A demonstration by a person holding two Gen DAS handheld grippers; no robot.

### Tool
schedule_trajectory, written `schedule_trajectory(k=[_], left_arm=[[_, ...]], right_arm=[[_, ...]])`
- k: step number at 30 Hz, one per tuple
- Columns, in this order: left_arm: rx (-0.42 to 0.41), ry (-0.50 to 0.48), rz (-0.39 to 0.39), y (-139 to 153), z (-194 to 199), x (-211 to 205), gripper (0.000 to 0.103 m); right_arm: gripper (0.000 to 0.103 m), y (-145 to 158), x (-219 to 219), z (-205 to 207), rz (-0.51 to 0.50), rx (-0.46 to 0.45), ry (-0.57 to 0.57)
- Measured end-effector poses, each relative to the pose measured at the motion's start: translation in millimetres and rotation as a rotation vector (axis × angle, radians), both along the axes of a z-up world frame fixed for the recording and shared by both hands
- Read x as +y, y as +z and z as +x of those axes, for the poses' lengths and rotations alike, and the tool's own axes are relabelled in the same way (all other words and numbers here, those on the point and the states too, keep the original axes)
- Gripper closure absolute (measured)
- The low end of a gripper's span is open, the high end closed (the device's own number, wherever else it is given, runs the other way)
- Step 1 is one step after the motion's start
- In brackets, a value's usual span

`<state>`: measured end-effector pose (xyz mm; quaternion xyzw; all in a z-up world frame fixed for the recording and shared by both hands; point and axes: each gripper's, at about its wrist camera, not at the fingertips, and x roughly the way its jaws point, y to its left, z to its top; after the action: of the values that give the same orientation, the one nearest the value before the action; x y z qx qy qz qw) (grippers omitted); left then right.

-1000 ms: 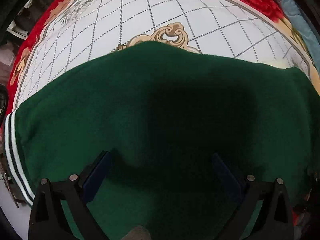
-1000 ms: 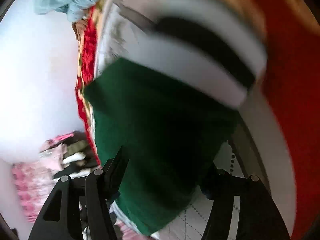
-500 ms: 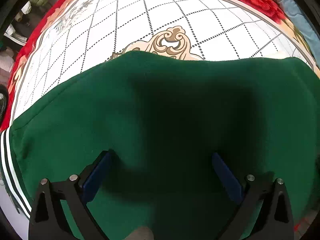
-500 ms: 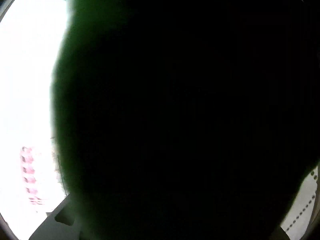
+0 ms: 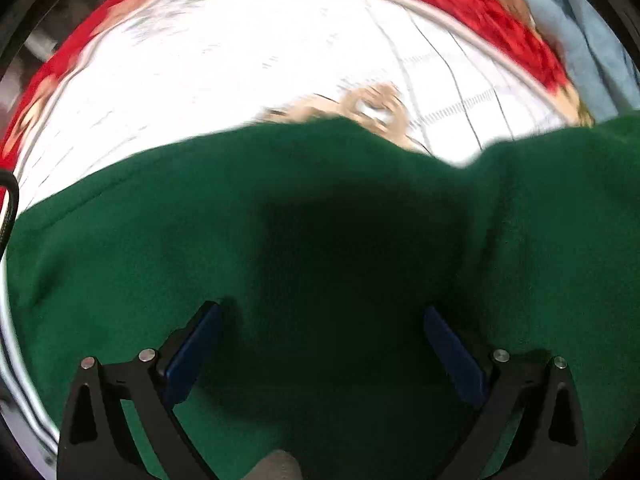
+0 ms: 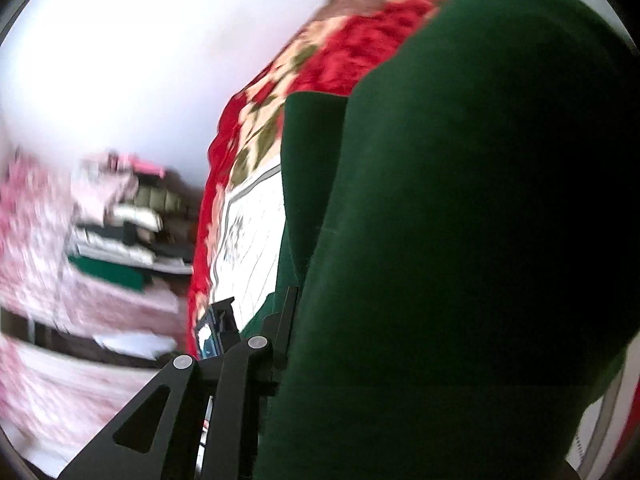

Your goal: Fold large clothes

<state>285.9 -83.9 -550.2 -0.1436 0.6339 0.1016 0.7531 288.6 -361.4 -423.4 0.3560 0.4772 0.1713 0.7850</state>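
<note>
While the green garment (image 5: 320, 220) lies spread over the patterned bedspread (image 5: 240, 60), I see it fill the lower half of the left wrist view, its far edge running across the white gridded centre of the bedspread and covering part of a tan scroll motif (image 5: 376, 100). White stripes of a ribbed trim (image 5: 12, 344) show at the garment's left margin. On my left gripper (image 5: 320, 332) the jaws stand spread wide, blue pads (image 5: 192, 348) apart, with green fabric beneath and between them; nothing is pinched.

From the right wrist view, the green garment (image 6: 460, 240) rises as a raised fold directly in front of the lens and covers most of the frame. Of my right gripper (image 6: 304, 344) only the left black finger (image 6: 280, 336) is visible, pressed against the fabric; the other finger is hidden behind the cloth, so I cannot tell whether these jaws are closed on it. Red floral border (image 6: 352, 52) of the bedspread runs beyond the fold. Blurred pink bedding (image 6: 48, 240) and stacked clothes (image 6: 128, 240) lie to the left, off the bed.
</note>
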Motion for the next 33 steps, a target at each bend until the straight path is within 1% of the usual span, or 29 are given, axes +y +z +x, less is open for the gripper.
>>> schedule_trajectory(k=[3,6,7,8,9,10,11,12,14,15,16,17,18,19,21,22,23,24,25,26,28,29,31,32,33], left_arm=[[-0.043,0.082,0.017,37.2,-34.7,37.4,0.0],[-0.079,0.197,0.045,68.9,-86.1,104.3,0.0],[-0.085,0.229,0.058,76.4,-102.0,118.3,0.0],[-0.087,0.266,0.07,85.8,-119.6,132.8,0.0],[-0.086,0.317,0.086,95.2,-145.1,153.1,0.0],[-0.081,0.359,0.098,97.3,-163.0,175.7,0.0],[-0.076,0.39,0.105,99.9,-172.7,184.8,0.0],[-0.065,0.441,0.117,104.2,-199.5,202.0,0.0],[-0.046,0.523,0.141,105.2,-238.8,222.5,0.0],[-0.031,0.562,0.158,104.5,-255.3,233.1,0.0],[-0.015,0.599,0.176,103.1,-273.1,242.3,0.0],[-0.001,0.627,0.188,102.9,-281.3,241.6,0.0],[0.021,0.666,0.202,99.7,-300.9,252.8,0.0],[0.038,0.692,0.208,98.4,-311.6,258.0,0.0],[0.061,0.746,0.212,97.6,-339.7,271.2,0.0],[0.066,0.76,0.214,96.9,-345.0,275.6,0.0],[0.066,0.769,0.214,100.3,-352.1,279.6,0.0],[0.059,0.774,0.207,102.6,-353.4,282.1,0.0],[0.038,0.784,0.183,110.7,-355.1,283.4,0.0],[0.013,0.792,0.16,120.8,-357.9,283.8,0.0],[-0.064,0.803,0.109,143.5,-351.7,285.5,0.0],[-0.098,0.799,0.1,154.5,-345.7,284.7,0.0],[-0.147,0.767,0.078,168.5,-326.3,281.4,0.0],[-0.163,0.744,0.069,167.7,-315.8,278.8,0.0],[-0.158,0.713,0.077,161.6,-303.6,273.9,0.0]], right_arm=[[0.084,34.7,49.7,0.2,-0.111,-0.056,0.086],[0.084,64.9,115.7,-9.9,-0.247,-0.127,0.204],[0.084,73.4,142.6,-13.4,-0.285,-0.154,0.251],[0.084,78.9,164.2,-17.4,-0.316,-0.172,0.289],[0.084,83.3,190.0,-21.5,-0.354,-0.193,0.334],[0.084,87.3,226.1,-28.8,-0.404,-0.225,0.399],[0.084,88.3,252.3,-33.9,-0.439,-0.249,0.448],[0.084,87.1,280.8,-41.8,-0.47,-0.276,0.504],[0.084,76.1,345.2,-65.4,-0.538,-0.335,0.638],[0.084,64.3,378.2,-79.6,-0.575,-0.356,0.71],[0.084,49.1,407.4,-93.0,-0.59,-0.363,0.77],[0.084,34.3,429.6,-103.7,-0.609,-0.361,0.823],[0.084,12.2,456.6,-117.4,-0.639,-0.351,0.887],[0.083,-13.4,481.1,-129.0,-0.669,-0.317,0.949],[0.078,-55.1,514.4,-144.6,-0.733,-0.237,1.036],[0.065,-66.8,526.3,-151.3,-0.752,-0.215,1.071],[0.047,-67.5,532.2,-155.4,-0.75,-0.218,1.088],[0.038,-62.5,535.8,-158.9,-0.731,-0.217,1.109],[0.024,-55.8,535.9,-159.9,-0.691,-0.204,1.126],[0.021,-46.7,532.8,-159.8,-0.633,-0.184,1.145],[0.021,-26.8,518.6,-158.5,-0.545,-0.125,1.175],[0.02,-19.7,509.1,-155.7,-0.511,-0.1,1.174],[0.021,-7.8,480.1,-148.5,-0.443,-0.047,1.117],[0.02,-6.2,450.3,-144.2,-0.428,-0.017,1.068],[0.02,-6.4,433.4,-124.2,-0.41,0.028,1.004]])
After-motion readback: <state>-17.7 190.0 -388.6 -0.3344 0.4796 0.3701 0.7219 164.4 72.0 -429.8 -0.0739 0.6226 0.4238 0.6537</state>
